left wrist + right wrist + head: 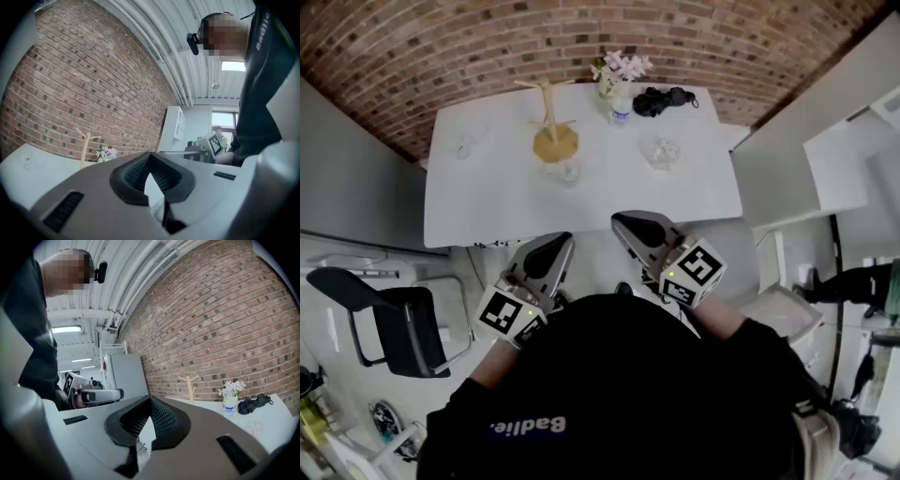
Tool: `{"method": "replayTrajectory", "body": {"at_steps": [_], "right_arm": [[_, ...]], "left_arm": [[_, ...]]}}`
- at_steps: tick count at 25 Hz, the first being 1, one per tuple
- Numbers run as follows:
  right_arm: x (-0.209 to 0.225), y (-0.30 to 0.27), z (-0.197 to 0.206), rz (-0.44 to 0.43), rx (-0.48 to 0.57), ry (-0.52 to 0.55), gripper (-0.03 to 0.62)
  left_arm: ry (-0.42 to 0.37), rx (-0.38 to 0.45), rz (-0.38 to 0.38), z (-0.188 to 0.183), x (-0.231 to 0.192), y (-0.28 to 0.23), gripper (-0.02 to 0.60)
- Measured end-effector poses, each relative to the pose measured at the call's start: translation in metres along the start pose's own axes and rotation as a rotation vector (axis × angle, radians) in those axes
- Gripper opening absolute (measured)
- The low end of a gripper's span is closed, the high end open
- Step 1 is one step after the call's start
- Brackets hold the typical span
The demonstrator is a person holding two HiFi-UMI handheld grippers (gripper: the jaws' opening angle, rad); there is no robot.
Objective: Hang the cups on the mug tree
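A wooden mug tree [548,112] stands at the back of the white table [487,202], with nothing on its pegs. Three clear glass cups rest on the table: one just in front of the tree's base [570,172], one to the right [663,153], one at the far left [467,145]. My left gripper [558,242] and right gripper [623,223] are held close to my body in front of the table's near edge, both shut and empty. The mug tree [86,147] shows far off in the left gripper view, and the tree [190,387] and a cup [255,427] in the right gripper view.
A vase of flowers [619,80] and a black bundle [664,98] sit at the table's back right. A black chair [403,328] stands on the floor to my left, and white cabinets [825,159] to the right. A brick wall runs behind the table.
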State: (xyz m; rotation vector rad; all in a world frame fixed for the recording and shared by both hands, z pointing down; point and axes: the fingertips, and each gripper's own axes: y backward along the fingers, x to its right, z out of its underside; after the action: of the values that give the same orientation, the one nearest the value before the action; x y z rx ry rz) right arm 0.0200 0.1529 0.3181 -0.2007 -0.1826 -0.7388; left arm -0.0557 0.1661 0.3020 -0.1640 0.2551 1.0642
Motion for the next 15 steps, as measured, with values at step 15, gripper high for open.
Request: {"method": "replayTrajectory", "body": {"at_steps": [15], "right_arm": [[-0.029, -0.043, 0.007, 0.041, -0.028, 0.021, 0.028]], "left_arm": [[0.014, 0.007, 0.058, -0.004, -0.032, 0.038, -0.002]]}}
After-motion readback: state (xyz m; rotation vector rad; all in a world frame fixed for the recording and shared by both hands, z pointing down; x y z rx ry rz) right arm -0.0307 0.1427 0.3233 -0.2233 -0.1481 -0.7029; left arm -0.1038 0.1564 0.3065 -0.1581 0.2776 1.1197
